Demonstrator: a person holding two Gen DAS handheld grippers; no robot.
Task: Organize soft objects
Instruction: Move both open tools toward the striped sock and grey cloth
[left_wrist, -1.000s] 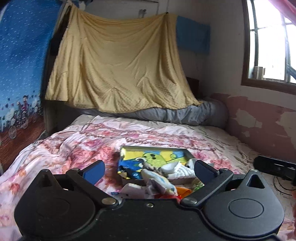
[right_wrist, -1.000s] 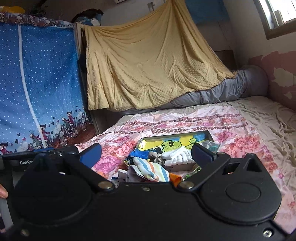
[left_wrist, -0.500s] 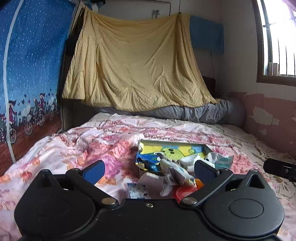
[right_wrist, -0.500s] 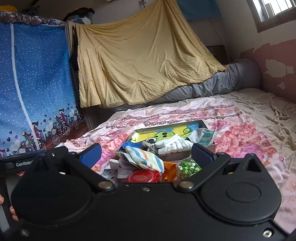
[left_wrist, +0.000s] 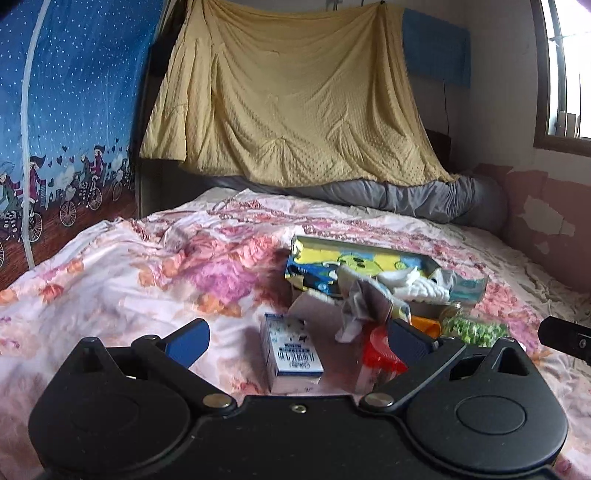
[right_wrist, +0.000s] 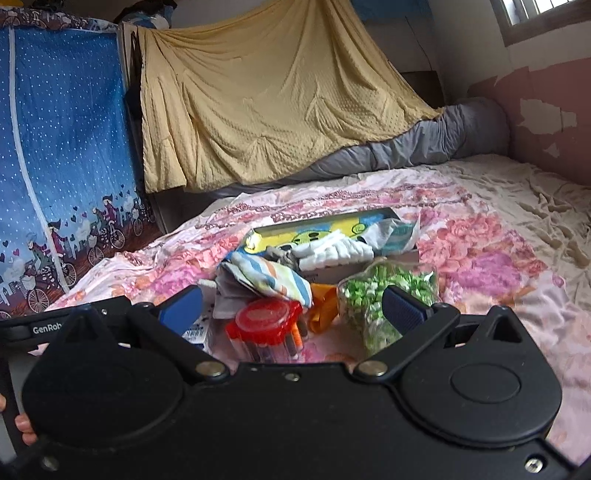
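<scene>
While both grippers' fingers (left_wrist: 186, 341) gape empty, crumpled striped cloth (right_wrist: 267, 278) tops clutter; ribbed white socks (right_wrist: 334, 253) behind.

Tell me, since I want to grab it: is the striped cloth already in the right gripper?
No, the striped cloth lies beyond the open right gripper.

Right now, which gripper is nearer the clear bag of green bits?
Right. The right gripper has the bag of green bits by its right finger; the left gripper sits left of it.
</scene>
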